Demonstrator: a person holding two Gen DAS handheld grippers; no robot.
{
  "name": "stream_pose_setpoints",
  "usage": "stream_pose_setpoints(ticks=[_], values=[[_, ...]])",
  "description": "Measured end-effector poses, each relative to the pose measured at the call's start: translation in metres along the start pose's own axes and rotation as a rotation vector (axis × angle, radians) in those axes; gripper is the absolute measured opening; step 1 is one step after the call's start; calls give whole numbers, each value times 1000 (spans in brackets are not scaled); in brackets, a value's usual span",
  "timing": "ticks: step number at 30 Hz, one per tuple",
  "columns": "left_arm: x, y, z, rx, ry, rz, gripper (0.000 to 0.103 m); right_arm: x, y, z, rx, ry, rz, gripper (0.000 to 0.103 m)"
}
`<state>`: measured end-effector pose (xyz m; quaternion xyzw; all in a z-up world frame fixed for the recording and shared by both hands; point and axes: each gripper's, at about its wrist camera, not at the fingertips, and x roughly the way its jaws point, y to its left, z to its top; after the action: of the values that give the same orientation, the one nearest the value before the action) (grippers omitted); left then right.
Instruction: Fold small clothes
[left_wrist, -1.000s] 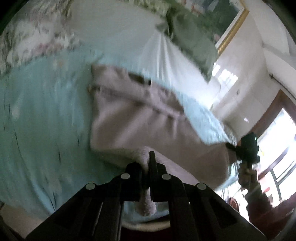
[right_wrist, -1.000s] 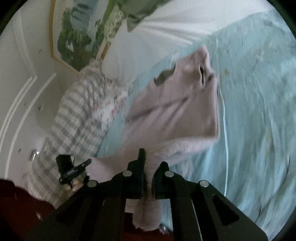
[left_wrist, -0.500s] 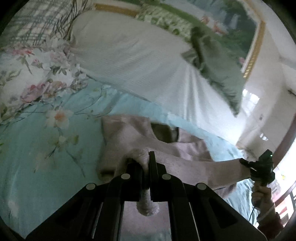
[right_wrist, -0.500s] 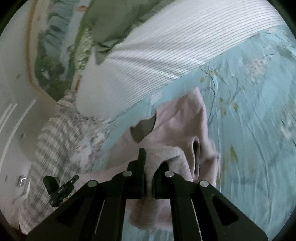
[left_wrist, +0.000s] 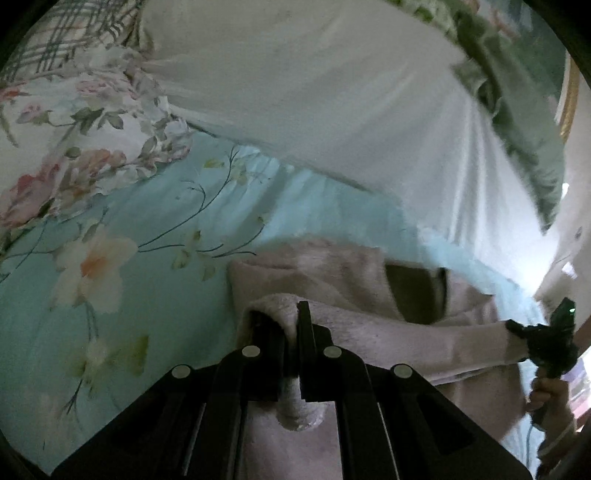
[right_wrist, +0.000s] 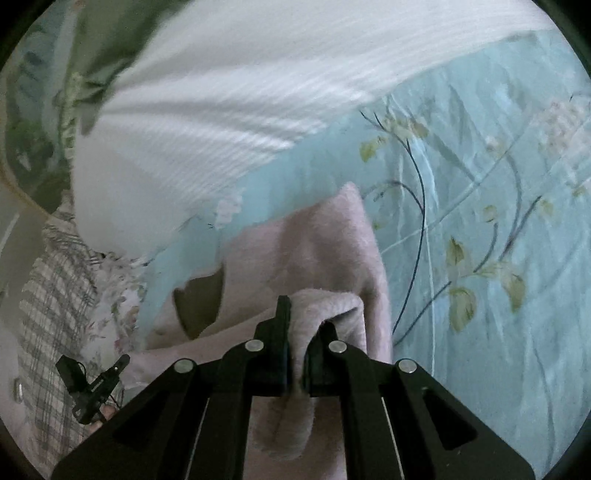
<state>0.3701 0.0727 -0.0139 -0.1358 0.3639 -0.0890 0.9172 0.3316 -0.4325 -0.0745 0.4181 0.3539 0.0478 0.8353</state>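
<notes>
Left wrist view: left gripper is seen clamped on a bunched edge of the pink fleece garment, fabric pinched tight between the fingers and poking out behind them. The garment is laid on the teal floral bedsheet, a dark inner label patch exposed near its neckline. A white striped pillow is seen beyond, a floral pillow at left. At the right edge, the right gripper is held by a hand, pinching the garment's other end. Right wrist view: right gripper is likewise closed on a pink fold; left gripper is visible lower left.
</notes>
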Motion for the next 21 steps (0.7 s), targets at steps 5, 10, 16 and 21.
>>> stream_pose_setpoints(ticks=[5, 10, 16, 21], values=[[41, 6, -1, 7, 92, 46, 7, 13, -21, 3, 112, 56, 40, 9], [2, 8, -20, -26, 54, -33, 54, -47, -16, -9, 106, -77, 39, 43], [-28, -43, -68, 117, 104, -156, 54, -47, 49, -59, -244, 55, 76, 43], [15, -74, -80, 188, 247, -142, 52, 13, 86, -93, -508, 285, -66, 42]])
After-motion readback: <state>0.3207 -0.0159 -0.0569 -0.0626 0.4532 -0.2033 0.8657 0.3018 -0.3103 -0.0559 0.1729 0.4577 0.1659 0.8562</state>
